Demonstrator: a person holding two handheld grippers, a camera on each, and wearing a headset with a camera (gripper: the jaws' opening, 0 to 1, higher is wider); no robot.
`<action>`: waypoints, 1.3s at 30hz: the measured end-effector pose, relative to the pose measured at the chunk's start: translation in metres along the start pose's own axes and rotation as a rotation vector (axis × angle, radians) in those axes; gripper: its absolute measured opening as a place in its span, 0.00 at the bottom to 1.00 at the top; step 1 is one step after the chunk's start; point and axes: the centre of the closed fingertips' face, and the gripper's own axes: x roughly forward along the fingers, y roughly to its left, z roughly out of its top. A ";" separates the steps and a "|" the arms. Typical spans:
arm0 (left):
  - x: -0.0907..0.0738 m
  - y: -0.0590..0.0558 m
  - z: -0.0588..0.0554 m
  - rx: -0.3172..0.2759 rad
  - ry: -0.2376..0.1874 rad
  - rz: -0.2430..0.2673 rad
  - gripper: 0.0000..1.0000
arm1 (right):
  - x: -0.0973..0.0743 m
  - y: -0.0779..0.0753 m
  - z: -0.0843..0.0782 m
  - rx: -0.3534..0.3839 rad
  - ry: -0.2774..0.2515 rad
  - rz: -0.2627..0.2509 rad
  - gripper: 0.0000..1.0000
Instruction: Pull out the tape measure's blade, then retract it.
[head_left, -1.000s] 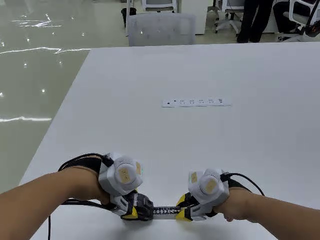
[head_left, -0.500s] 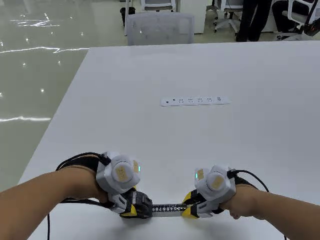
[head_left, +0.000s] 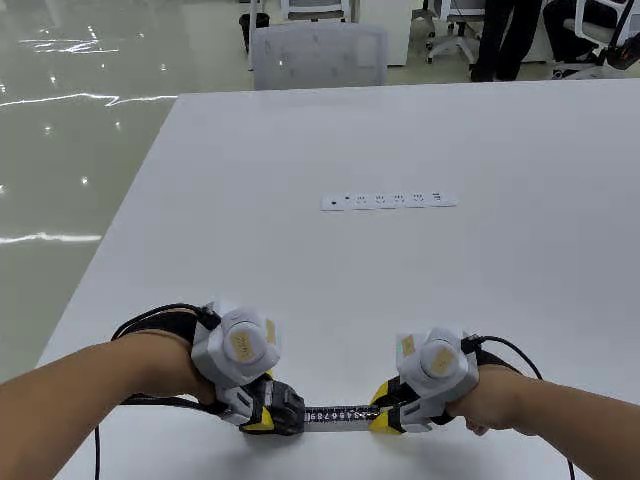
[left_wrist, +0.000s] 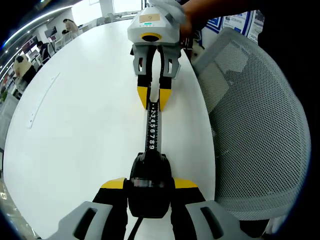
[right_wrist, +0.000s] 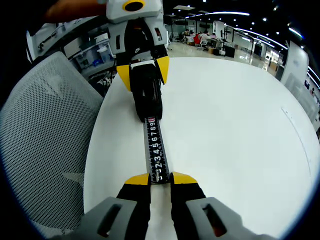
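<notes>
The left gripper (left_wrist: 150, 184) is clamping the tape measure's black case (left_wrist: 149, 170) between its jaws, which are drawn in narrow against the case's sides. The right gripper (right_wrist: 160, 178) is pinching the tip of the blade (right_wrist: 155, 145) between its yellow-tipped jaws, closed almost completely on it. The two pairs of jaws are facing each other low over the desk (head_left: 400, 280). A short run of blade, numerals up, is spanning the gap from one pair to the other.

Going by that short length, the pull-out looks under way rather than finished. To do it well, the right jaws should be drawing straight away from the left jaws along the blade's own line, without twisting, so the blade is neither buckling nor slipping out of the pinch. The left jaws should be holding the case level and steady against the pull. For the retraction, the right jaws should be riding the tip back toward the case instead of letting it snap home.
</notes>
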 end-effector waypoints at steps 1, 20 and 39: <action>0.000 0.000 0.000 -0.001 0.000 -0.001 0.29 | 0.000 0.000 -0.001 0.001 0.000 0.001 0.13; 0.001 -0.001 0.000 -0.003 -0.001 0.000 0.29 | -0.014 -0.003 -0.015 0.009 0.003 -0.012 0.13; 0.001 -0.001 0.000 -0.004 0.000 0.002 0.29 | -0.025 -0.008 -0.029 0.027 0.017 -0.028 0.12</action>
